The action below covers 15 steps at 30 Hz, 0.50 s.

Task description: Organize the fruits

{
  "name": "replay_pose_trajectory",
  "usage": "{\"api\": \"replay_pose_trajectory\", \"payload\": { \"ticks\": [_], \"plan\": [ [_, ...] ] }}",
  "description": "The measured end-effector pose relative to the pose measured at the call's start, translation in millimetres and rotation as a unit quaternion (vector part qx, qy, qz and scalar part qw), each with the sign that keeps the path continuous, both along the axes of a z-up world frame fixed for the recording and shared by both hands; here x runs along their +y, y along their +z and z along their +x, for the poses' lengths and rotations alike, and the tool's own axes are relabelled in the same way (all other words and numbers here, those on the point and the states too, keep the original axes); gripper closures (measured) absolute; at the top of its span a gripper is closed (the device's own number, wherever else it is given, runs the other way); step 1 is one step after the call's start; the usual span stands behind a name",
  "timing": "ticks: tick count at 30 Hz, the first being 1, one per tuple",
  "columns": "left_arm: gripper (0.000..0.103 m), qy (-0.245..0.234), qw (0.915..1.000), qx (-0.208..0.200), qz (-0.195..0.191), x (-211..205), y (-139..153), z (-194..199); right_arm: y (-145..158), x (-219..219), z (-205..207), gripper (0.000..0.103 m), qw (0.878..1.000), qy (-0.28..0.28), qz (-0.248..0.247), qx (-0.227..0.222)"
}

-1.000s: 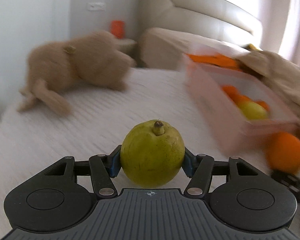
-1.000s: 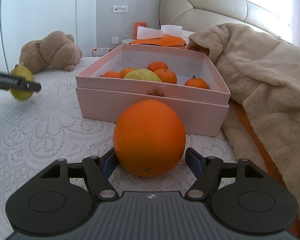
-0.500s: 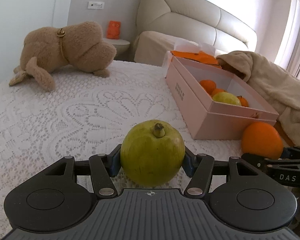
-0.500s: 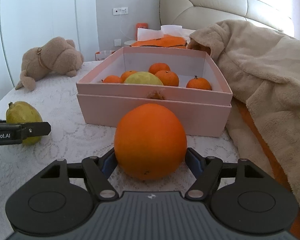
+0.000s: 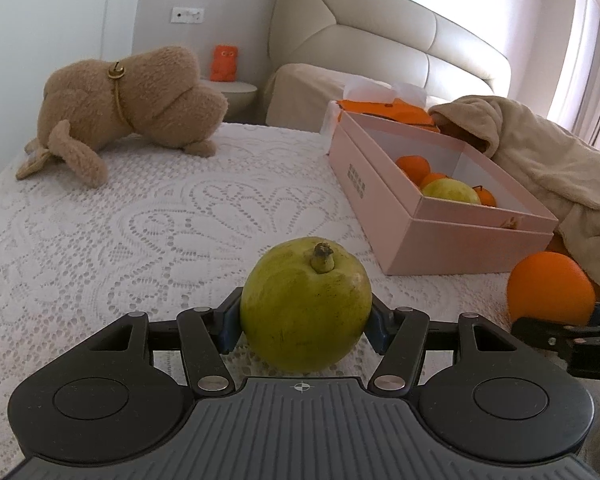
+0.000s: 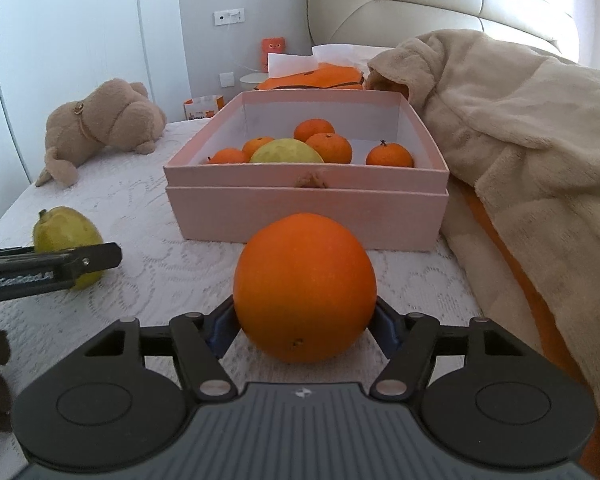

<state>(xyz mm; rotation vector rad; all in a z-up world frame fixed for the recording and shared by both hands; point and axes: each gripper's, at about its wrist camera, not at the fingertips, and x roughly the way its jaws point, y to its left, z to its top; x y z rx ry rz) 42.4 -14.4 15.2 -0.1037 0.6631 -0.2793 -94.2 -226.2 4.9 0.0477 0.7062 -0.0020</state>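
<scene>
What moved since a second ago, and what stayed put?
The left gripper carried the green fruit down to the lace bedcover, nearer the pink box. The right gripper is closing around the big orange, which hasn't moved. Box, teddy and blanket stayed put.

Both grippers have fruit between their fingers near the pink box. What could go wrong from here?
1. The right gripper is closing on the orange; round fruit could squirt out and roll across the lace cover.
2. The box already holds several fruits clustered near its front wall, so the guava in the left gripper may land on them.
3. The grippers are close together and may collide.
</scene>
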Motion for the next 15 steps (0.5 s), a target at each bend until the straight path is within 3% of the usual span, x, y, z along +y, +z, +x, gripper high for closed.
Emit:
{"api": "replay_pose_trajectory", "payload": {
  "ticks": [15],
  "plan": [
    [0.038,-0.001,1.0000,-0.001,0.004,-0.5,-0.3,0.1,-6.3,2.7,-1.9,0.035,1.000,0.009,-0.026,-0.006]
  ]
}}
